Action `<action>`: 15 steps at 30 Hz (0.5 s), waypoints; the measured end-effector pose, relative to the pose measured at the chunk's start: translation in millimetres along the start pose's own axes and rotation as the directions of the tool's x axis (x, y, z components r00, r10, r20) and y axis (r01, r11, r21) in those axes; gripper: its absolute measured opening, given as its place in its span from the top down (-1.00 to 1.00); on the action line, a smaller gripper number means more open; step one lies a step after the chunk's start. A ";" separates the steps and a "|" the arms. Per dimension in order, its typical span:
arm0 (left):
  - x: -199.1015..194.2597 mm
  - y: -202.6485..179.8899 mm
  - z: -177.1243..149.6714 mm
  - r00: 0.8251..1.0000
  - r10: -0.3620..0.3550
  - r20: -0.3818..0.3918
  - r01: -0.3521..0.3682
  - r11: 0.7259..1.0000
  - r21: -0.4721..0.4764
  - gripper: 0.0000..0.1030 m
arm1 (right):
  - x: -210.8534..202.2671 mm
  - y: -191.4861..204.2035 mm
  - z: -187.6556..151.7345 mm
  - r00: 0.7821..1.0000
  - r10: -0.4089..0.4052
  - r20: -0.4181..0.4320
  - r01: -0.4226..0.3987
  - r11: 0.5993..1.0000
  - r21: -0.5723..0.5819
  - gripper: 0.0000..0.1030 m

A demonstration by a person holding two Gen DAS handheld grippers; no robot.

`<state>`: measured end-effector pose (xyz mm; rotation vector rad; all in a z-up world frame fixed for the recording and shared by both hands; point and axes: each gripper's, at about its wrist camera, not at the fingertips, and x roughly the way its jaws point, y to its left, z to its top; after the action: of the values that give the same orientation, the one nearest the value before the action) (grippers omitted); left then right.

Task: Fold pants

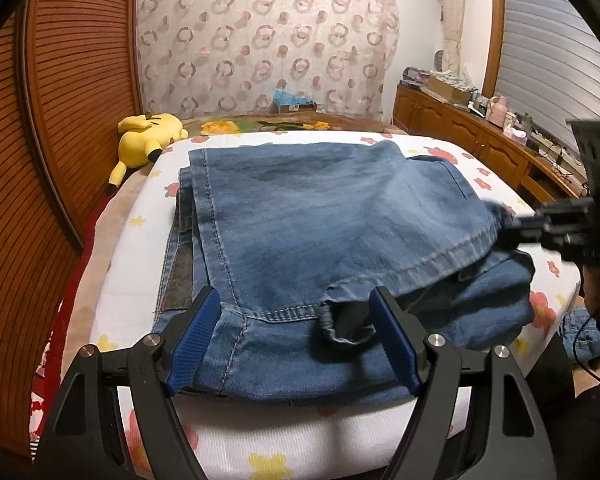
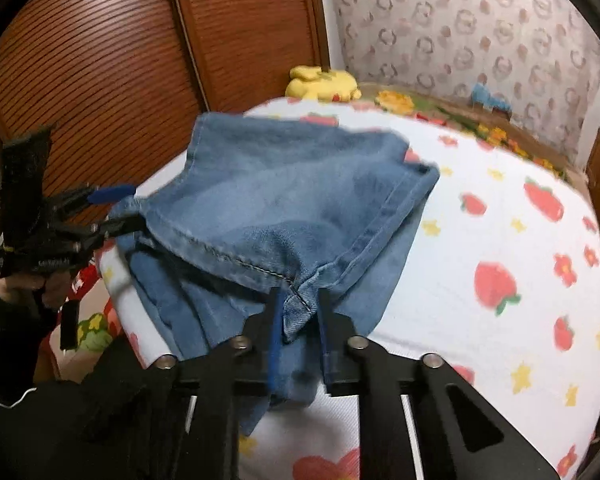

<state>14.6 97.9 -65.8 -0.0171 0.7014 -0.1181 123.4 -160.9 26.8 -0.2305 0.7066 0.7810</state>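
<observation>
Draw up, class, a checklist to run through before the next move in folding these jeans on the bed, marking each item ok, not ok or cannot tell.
1. Right gripper pinches a hem corner of the jeans: ok.
2. Left gripper grips denim: not ok; its jaws stand wide, hem between them.
3. Both hem corners at matching height: cannot tell.
4. Jeans lie wholly on the strawberry sheet: ok.
5. Lower layers smooth: not ok; bunched folds under the top flap.
6. Yellow plush toy apart from the jeans: ok.

One pair of jeans (image 1: 324, 216) is lying on the strawberry-print bedspread (image 2: 500, 240), two grippers are working at its hems, and one yellow plush toy (image 1: 148, 136) is resting beyond the jeans.
</observation>
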 end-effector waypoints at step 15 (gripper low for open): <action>8.4 0.0 1.2 0.997 -0.081 -0.005 0.081 0.997 -0.014 -0.51 | -2.5 27.7 86.1 0.991 -0.014 0.136 0.039 0.982 -0.185 0.76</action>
<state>21.7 96.9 -70.3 -0.0585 0.7076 -0.1909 145.2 -105.2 94.6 -0.3536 0.5019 0.8303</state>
